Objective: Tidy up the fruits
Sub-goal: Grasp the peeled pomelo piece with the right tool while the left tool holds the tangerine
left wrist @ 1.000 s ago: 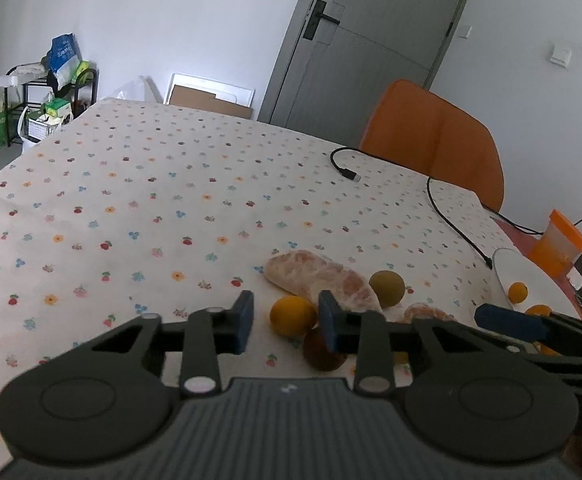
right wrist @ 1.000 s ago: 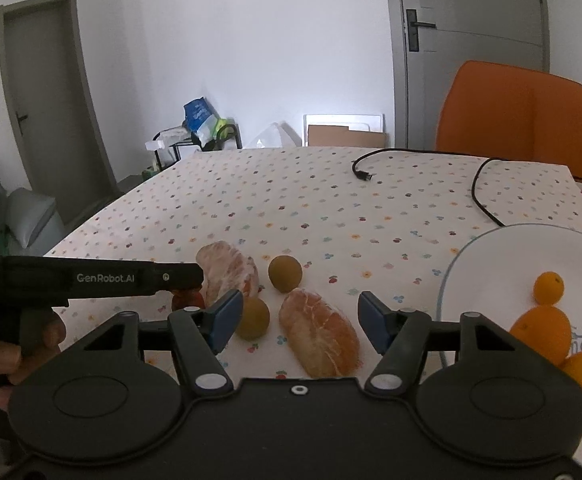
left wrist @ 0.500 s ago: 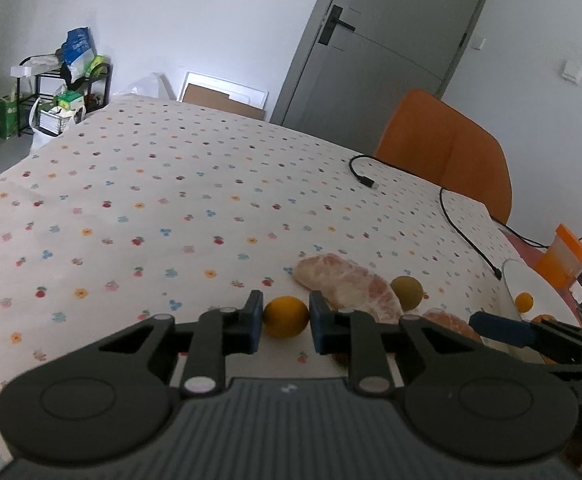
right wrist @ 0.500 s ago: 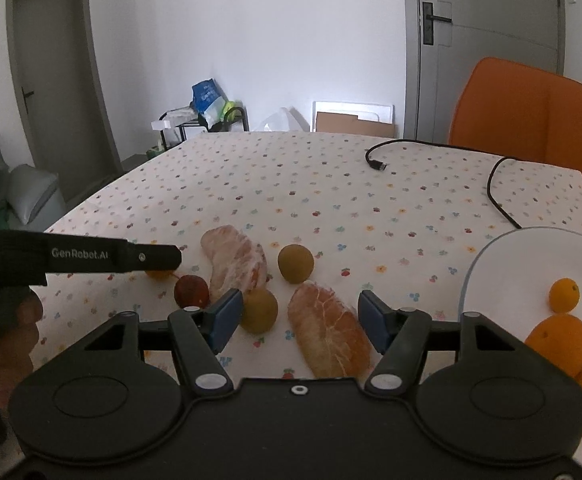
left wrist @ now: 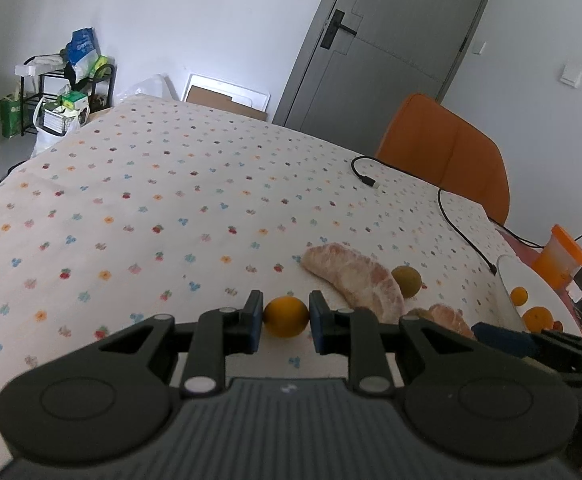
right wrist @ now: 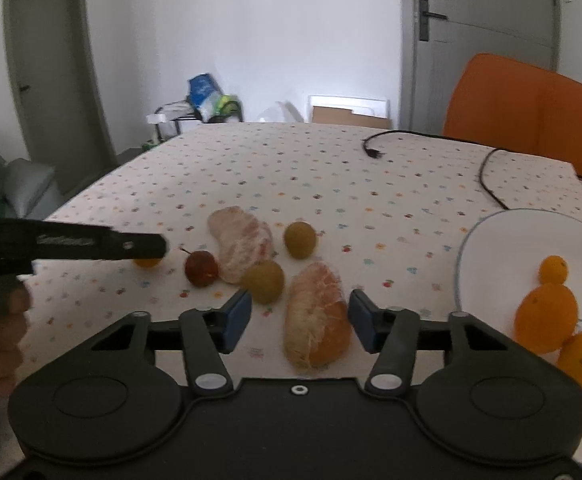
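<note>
Two tongs are at work over the spotted tablecloth (left wrist: 139, 184). The left gripper (left wrist: 284, 318) has closed its blue pads (left wrist: 254, 316) against both sides of a small orange (left wrist: 285, 317), which sits low over the cloth; whether it has lifted clear cannot be told. The right gripper (right wrist: 299, 317) hangs wide open and empty, its jaws straddling a peeled pomelo segment (right wrist: 318, 320) without touching it. Beyond lie a second pomelo segment (right wrist: 241, 248), two brownish round fruits (right wrist: 264, 281) and a small red fruit (right wrist: 200, 267). The white plate (right wrist: 491, 240) to the right holds three oranges (right wrist: 547, 317). The pinched orange is round and smooth, so a shallow grip could let it squirt out and roll into the cluster during the carry.
</note>
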The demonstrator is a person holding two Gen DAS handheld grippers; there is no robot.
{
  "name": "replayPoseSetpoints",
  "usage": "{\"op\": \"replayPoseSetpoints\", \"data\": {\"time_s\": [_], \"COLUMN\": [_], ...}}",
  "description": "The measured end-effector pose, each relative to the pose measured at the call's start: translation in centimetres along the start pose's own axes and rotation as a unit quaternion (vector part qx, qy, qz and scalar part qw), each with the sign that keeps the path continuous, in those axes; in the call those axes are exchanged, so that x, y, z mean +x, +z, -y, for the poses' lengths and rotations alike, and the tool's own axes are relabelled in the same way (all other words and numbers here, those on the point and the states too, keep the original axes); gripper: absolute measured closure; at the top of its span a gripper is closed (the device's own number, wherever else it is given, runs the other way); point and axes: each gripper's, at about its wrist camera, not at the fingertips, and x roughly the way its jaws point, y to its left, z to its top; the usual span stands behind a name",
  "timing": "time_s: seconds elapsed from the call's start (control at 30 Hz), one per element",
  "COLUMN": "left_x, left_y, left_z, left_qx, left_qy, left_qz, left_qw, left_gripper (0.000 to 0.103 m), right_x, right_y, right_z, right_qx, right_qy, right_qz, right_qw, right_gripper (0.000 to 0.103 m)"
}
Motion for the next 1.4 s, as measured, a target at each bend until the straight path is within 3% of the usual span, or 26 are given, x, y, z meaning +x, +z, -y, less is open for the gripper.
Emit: {"op": "replayPoseSetpoints", "data": {"time_s": [0.1,0.27,0.33,0.4,0.9,1.4], "left_x": [-0.2,-0.5,-0.6,-0.8,-1.6,-1.0], "left_y": [-0.3,-0.5,-0.5,-0.7,-1.1,-1.5], "left_z": [-0.1,-0.2,-0.1,0.0,2.0,7.3], "left_qx": [0.000,-0.001,-0.002,-0.003,0.023,0.073], "left_qy": [0.000,0.000,-0.003,-0.006,-0.016,-0.048], "left_qz": [-0.002,-0.002,-0.003,-0.004,0.003,0.003], "left_qw": [1.0000,1.0000,1.0000,1.0000,0.9996,0.9961], "left_gripper": [0.080,0.080,0.080,0.080,0.080,0.080], "right_x": [0.8,1.1,1.0,0.9,-1.8,-5.7], "right_y": [-0.1,-0.4,-0.5,-0.5,-0.1,-0.5], "right_z": [0.4,-0.1,-0.5,-0.9,0.4,4.5], "right_qx": [0.013,0.001,-0.012,-0.025,0.015,0.061], "right_qy": [-0.008,-0.021,-0.026,-0.026,-0.024,-0.053], "right_qz": [-0.013,-0.011,-0.010,-0.010,0.026,0.064], "right_qw": [1.000,1.000,1.000,0.999,0.999,0.995], "right_gripper": [0.060,0.060,0.068,0.070,0.071,0.071]}}
